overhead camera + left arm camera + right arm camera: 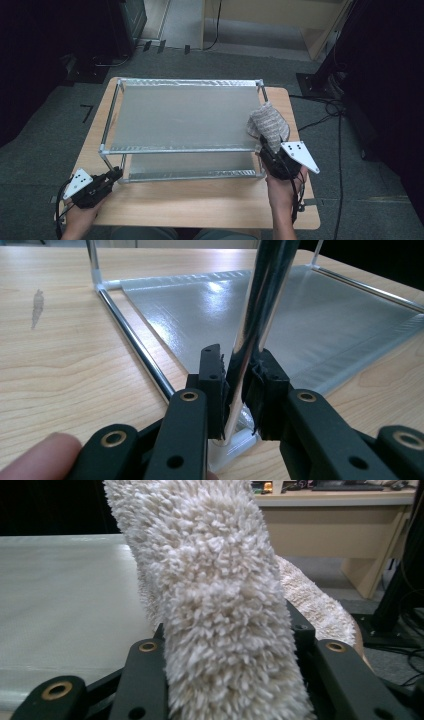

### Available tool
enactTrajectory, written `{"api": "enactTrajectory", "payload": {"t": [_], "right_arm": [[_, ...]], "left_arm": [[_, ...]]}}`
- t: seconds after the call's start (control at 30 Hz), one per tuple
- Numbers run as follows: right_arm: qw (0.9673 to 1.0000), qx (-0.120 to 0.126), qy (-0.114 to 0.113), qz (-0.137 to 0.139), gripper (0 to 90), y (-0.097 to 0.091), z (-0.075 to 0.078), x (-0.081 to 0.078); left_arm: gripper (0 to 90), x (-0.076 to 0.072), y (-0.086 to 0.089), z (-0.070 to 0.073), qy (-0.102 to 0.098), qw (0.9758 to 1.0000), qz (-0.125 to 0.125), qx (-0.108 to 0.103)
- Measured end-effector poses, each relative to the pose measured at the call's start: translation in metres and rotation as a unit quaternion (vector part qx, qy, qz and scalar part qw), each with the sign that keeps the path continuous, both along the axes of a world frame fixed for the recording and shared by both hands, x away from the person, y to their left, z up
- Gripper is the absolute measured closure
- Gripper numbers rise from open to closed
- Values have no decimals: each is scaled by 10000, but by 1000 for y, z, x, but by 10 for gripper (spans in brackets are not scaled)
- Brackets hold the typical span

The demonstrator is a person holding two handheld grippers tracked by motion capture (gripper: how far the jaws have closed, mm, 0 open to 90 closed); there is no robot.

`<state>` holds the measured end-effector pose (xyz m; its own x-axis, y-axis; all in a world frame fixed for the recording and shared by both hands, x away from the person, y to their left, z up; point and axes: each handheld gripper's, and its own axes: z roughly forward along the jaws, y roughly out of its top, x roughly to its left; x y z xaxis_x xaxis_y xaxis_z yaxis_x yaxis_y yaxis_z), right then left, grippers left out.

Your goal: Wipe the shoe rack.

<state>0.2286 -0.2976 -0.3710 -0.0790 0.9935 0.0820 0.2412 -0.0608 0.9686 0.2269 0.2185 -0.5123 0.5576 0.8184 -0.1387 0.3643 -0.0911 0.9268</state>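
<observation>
A two-tier metal rack point(107, 116) with translucent shelves stands on the wooden table point(200, 200). My left gripper point(116, 175) is shut on the rack's near-left upright post point(260, 305), down near its white corner foot; the pads point(214, 385) press on the chrome tube from both sides. My right gripper point(265, 150) is shut on a fluffy cream cloth point(267, 125), which rests on the right end of the top shelf. In the right gripper view the cloth point(220, 605) bulges up between the jaws and hides the pads.
The rack takes up most of the table; a strip of bare wood runs along the near edge between my hands. The lower shelf point(300, 325) lies flat on the table. Cables point(340, 150) trail over the grey floor at the right. A desk point(325, 525) stands beyond.
</observation>
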Motion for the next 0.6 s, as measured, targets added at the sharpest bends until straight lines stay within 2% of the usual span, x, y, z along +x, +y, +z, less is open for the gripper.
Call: {"api": "enactTrajectory", "payload": {"t": [0.1, 0.13, 0.2, 0.27, 0.43, 0.53, 0.6], "right_arm": [[10000, 53, 7, 64, 601, 7, -1, -1], [9999, 62, 2, 87, 601, 10, -2, -1], [10000, 27, -7, -3, 607, 16, -2, -1], [9997, 164, 6, 203, 607, 22, -2, 0], [9980, -66, 29, 624, 607, 57, -2, -1], [9969, -332, -57, 715, 608, 83, -4, -3], [9965, -380, -147, 723, 612, 100, -6, -6]], "left_arm": [[782, 0, 0, 0, 8, 10000, 4, 20], [781, 0, 0, 0, 44, 10000, 8, -43], [777, 0, 0, 1, 89, 9999, 17, -92], [778, 0, -2, 1, 95, 9999, -12, -104], [779, -4, -9, 1, 89, 9999, -132, -52], [779, -5, -12, 1, 90, 9998, -161, -52], [779, -6, -13, 1, 105, 9998, -154, -64]]}}
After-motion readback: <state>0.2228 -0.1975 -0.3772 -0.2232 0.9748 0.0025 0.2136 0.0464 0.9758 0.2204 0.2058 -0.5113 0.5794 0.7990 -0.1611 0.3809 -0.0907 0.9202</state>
